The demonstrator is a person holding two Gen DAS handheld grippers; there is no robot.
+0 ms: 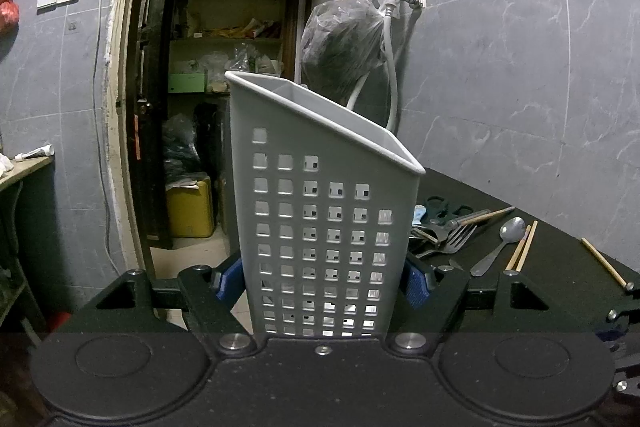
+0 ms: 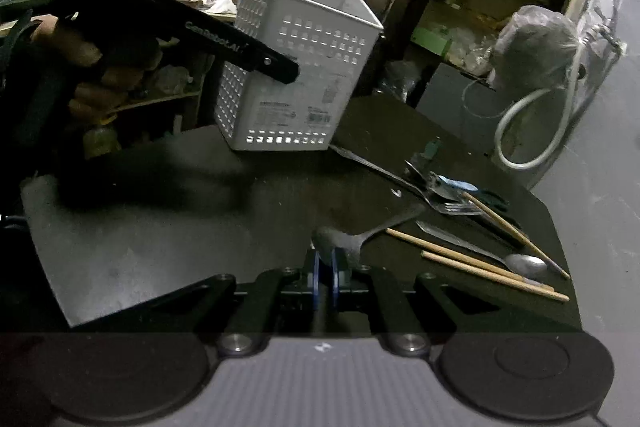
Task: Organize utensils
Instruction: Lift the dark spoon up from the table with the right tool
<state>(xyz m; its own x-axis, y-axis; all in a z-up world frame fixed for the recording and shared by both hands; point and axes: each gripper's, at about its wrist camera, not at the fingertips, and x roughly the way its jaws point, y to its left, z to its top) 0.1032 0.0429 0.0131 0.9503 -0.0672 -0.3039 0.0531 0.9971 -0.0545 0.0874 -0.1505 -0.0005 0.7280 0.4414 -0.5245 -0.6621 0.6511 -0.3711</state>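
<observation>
**Carrying a spoon toward the caddy**

Holding two things at once rn. My left claw is clamped on the white caddy, blue pads pressing both side walls low down, so it stands upright w/ its open top tilted my way, at the near-left edge of the black table. My right claw is pinched nearly closed on a spoon, gripping it at the bowl end; handle sticks out to the right over the tabletop.

Step in hand, as I judge it: first utensil picked, now on its way to the caddy. From the right wrist view nothing shows inside yet, though I can't see the bottom.

Rest of the pile lies on the right part of the table: fork, another spoon, chopsticks, plus scissors-like bits further back, too dark to tell.

Next move, prob: lift spoon above the rim, swing it left over the opening, tip handle down, then let go. Needs clearance over the rim & left claw keeping the caddy steady. Risk: spoon pivots in the pinch, since the grip is on its curved bowl.
</observation>
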